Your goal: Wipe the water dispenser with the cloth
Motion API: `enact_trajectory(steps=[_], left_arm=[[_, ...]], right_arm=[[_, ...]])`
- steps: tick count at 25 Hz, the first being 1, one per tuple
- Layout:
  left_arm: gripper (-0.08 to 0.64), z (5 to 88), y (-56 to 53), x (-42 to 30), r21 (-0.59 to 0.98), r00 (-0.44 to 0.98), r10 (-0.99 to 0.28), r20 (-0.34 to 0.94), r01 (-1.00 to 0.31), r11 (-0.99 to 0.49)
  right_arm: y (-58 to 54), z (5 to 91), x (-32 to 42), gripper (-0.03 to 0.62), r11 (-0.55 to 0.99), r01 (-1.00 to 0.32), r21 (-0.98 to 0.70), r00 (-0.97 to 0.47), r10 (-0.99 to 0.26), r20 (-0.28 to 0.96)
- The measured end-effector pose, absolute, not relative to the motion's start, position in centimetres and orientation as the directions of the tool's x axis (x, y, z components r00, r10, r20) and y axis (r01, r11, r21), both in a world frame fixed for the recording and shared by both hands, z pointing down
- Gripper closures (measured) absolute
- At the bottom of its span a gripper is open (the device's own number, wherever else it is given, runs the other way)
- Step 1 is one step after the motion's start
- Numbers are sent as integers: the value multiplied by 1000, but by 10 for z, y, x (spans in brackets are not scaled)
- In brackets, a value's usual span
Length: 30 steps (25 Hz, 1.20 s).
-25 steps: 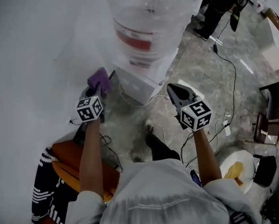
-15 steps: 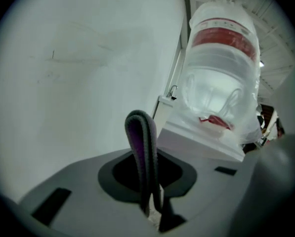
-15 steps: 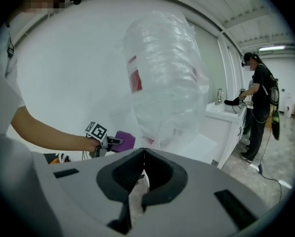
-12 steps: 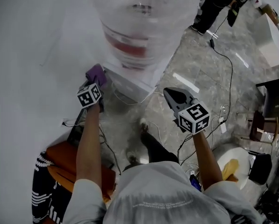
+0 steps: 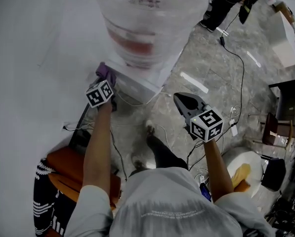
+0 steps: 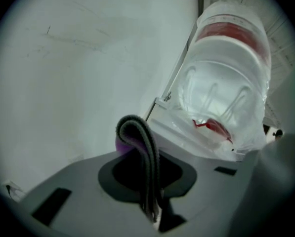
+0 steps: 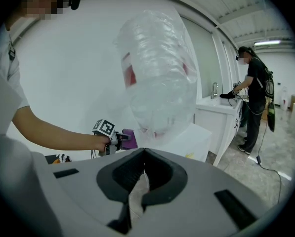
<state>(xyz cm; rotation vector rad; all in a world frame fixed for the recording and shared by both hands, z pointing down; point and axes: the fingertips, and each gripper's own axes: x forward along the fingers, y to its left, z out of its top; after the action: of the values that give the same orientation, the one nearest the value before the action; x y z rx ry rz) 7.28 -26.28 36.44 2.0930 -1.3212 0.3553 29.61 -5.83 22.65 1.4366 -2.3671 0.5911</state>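
Moved: the left gripper (image 5: 107, 79) has edged closer to the dispenser than half a second ago, and the right one has barely shifted.
Left gripper: jaws clamped on the folded purple cloth (image 5: 104, 71).
Cloth: pressed to the top corner of the white box-shaped water dispenser (image 5: 137, 83), under its clear plastic bottle with red label (image 5: 140, 26).
Right gripper (image 5: 180, 99): jaws together, holding nothing, apart from the dispenser over the grey stone floor (image 5: 211, 73).

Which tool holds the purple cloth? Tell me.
The left tool: its jaws are shut on the purple cloth by the water dispenser. The right tool hangs shut and empty, away from it.
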Motion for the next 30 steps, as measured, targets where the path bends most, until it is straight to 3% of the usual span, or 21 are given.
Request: enact_trajectory(steps=[22,30], left_arm=[[503,360,-143,198,451,706,-476,524,-704,-548],[503,355,-101,237,358,752,-352,557,-600,-715]], right_arm=[[11,232,319,578,314,-939,-139,-340,-794,504],[38,238,331,578,256,-957,-136,-289,-801,524]])
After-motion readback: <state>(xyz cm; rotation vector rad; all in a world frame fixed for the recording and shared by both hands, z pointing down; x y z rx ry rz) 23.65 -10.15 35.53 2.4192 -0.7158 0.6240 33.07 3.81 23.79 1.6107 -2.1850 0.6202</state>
